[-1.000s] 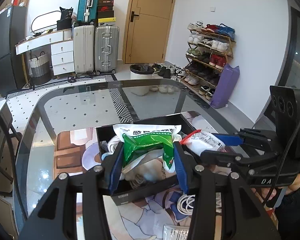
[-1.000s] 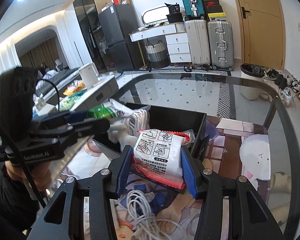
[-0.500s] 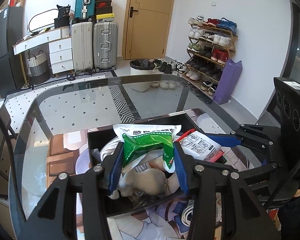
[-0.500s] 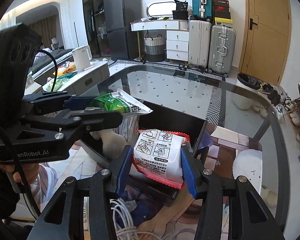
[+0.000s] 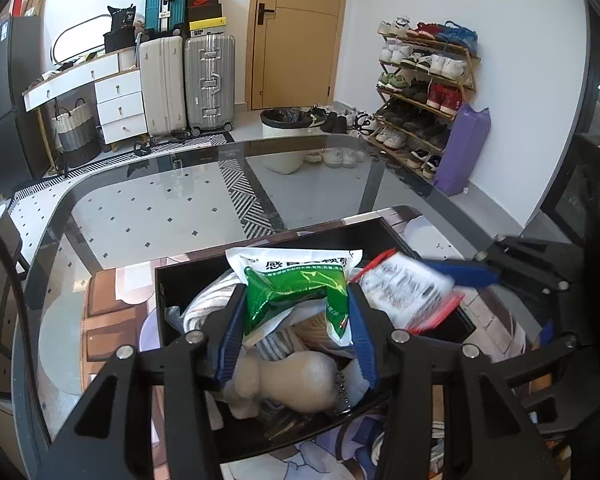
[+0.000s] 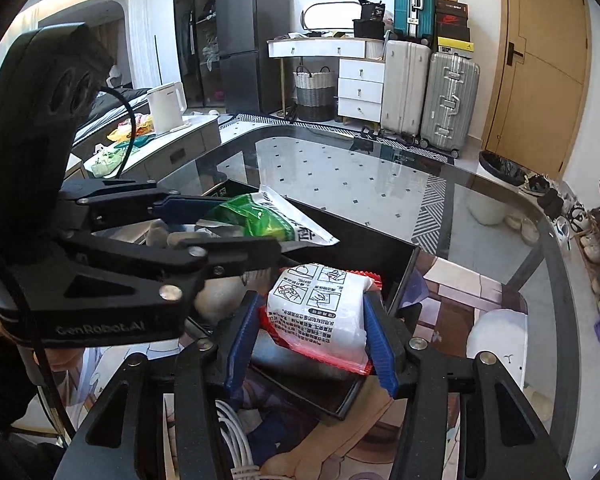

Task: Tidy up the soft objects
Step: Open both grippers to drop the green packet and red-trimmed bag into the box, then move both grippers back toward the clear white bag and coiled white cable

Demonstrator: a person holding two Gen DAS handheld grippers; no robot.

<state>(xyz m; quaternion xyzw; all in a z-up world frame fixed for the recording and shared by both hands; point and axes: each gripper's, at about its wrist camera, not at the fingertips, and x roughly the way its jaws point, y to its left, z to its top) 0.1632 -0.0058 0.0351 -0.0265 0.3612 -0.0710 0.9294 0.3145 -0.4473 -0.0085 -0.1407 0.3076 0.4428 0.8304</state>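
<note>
Left gripper (image 5: 296, 320): closed on the green-and-white pouch (image 5: 296, 296), its blue pads pressing the pouch's two sides; it hangs over the black bin (image 5: 384, 232).
Green-and-white pouch: a soft foil sachet held above the bin's contents, apart from them as far as the left wrist view shows. It looks light and crinkly, and its glossy film is probably slippery, so a hold across the full middle suits it better than one at the thin sealed edge.
Plush toy (image 5: 288, 376): beige, lying in the bin just under the left gripper, on striped cloth (image 5: 204, 308). Squashy and light by the look of it; the thick body is the place to pinch.
Black bin: sits on a printed mat (image 5: 104, 320) on the glass table (image 5: 160, 208); already well filled on its left side.
Red-edged packet (image 6: 320, 312): white with red seams, held over the bin's right part. It bulges between the pads, so likely soft and light; the film may slide if the squeeze loosens.
Right gripper (image 6: 316, 340): clamped on the red-edged packet across its middle.
White cable (image 6: 236, 436): coiled on the mat below the right gripper, outside the bin.
</note>
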